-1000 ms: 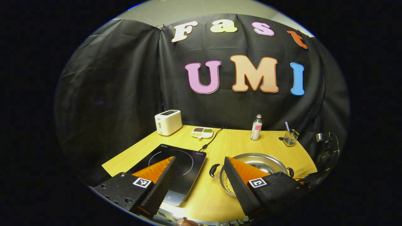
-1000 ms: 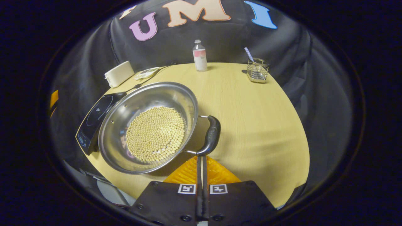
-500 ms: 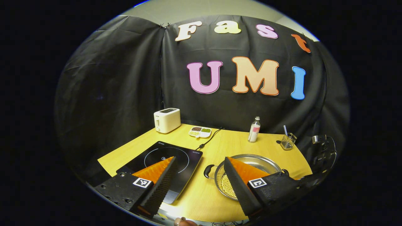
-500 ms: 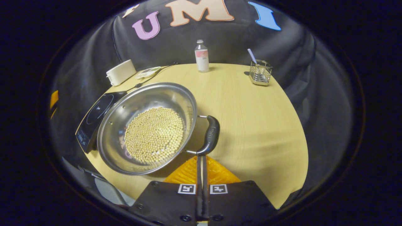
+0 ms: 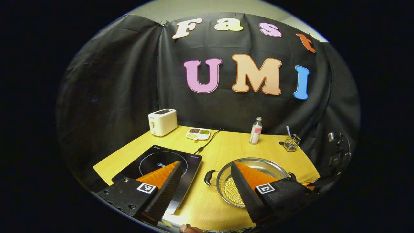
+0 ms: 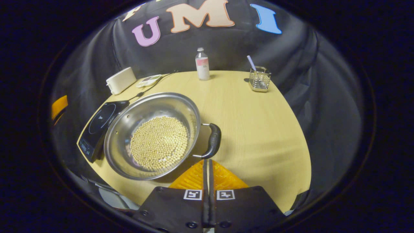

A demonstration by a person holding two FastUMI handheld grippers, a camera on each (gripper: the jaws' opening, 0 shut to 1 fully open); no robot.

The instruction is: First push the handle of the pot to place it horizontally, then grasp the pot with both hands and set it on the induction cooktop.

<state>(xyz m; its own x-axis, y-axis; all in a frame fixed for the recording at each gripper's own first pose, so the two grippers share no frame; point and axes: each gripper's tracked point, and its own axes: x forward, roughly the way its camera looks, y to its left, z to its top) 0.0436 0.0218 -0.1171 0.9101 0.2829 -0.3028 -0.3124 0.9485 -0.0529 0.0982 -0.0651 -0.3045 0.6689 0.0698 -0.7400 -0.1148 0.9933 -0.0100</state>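
On the desk (image 6: pixel 245 110), your induction cooktop (image 5: pixel 161 161) lies far left, the pot (image 6: pixel 152 136) just right of it. Your left hand-held gripper (image 5: pixel 205 166) hangs wide open, apart from both. Your right hand-held gripper (image 6: pixel 208 160), pressed closed on nothing, is nearer: its tips sit at the near end of the right handle (image 6: pixel 213 140), whose long axis runs near-to-far.
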